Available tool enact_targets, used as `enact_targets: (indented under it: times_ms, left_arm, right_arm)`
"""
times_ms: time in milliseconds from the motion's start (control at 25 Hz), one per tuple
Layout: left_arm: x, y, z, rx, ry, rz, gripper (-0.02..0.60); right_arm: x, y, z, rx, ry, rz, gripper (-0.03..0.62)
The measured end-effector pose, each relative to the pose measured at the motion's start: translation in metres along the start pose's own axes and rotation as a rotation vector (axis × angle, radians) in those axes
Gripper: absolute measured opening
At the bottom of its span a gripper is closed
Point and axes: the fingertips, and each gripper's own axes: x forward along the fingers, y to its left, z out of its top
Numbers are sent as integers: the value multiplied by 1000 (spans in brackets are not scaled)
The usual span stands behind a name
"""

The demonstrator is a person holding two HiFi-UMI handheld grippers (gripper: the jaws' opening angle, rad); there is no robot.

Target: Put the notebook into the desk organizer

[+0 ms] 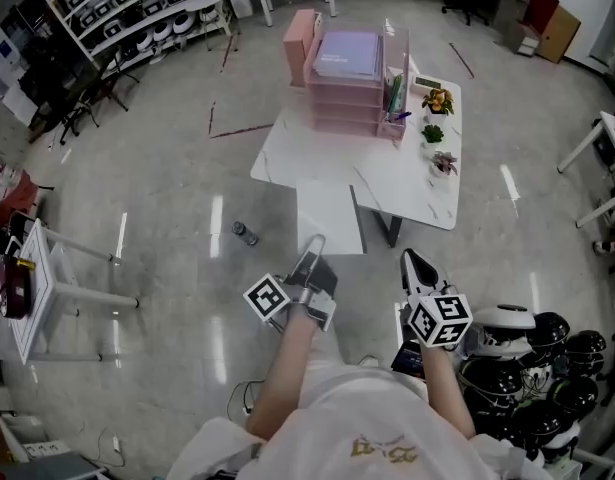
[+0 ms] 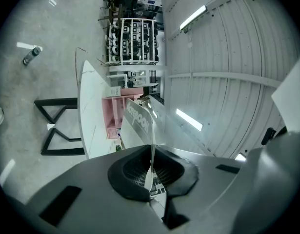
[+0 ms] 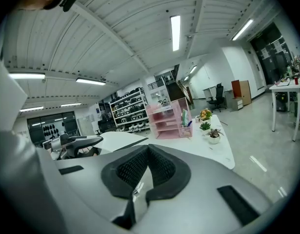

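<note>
As seen from my head cam, near to far: L tongs (image 1: 313, 255) are clamped on the notebook (image 1: 330, 218), a thin, flat, white rectangle. Its edge sits pinched betw. the ribbed black pads (image 2: 132, 170), and the printed cover slants away twd. the table. R tongs (image 1: 415, 264) are closed, pads meeting, nothing betw. them. Both tongs have smooth grey bodies & a marker cube each. Notebook hangs over glossy grey floor, w/ its far edge at the near edge of the table (image 1: 407, 188), a white, marble-veined slab w/ rounded corners on dark legs. Bare tabletop lies betw. that near edge & the desk organizer (image 1: 342, 108), which is pink & boxy w/ stacked open-fronted trays. A lilac flat item lies on its top tier, and a clear side compartment (image 1: 395, 108) holds upright pens. Three small potted plants (image 1: 434, 134) line the table's R edge. Floor L of the table is open save a small can (image 1: 245, 233); helmets (image 1: 547, 353) crowd my R side.
</note>
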Motion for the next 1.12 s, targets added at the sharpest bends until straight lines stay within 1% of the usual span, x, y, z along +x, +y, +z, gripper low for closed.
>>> enact_targets:
  times_ms: [200, 320, 440, 560, 680, 800, 960, 1120]
  left_arm:
    - [61, 25, 64, -37, 80, -4, 28]
    - [97, 34, 97, -74, 135, -14, 28]
    - [126, 43, 124, -121, 191, -27, 28]
    - [150, 51, 144, -165, 238, -48, 28]
    - [169, 59, 158, -192, 278, -70, 28]
    - [182, 61, 163, -223, 306, -89, 28]
    - [188, 67, 167, -258, 319, -88, 28]
    - [198, 71, 169, -265, 335, -95, 28]
  right_arm:
    - [94, 5, 13, 8, 28, -52, 9]
    - [145, 8, 24, 17, 35, -87, 9]
    - [183, 11, 31, 28, 44, -128, 9]
    - [208, 12, 38, 32, 37, -171, 9]
    - [224, 12, 39, 37, 34, -206, 9]
    - [232, 10, 36, 47, 39, -235, 9]
    - [237, 12, 40, 42, 33, -260, 9]
    - [245, 8, 47, 34, 16, -272, 9]
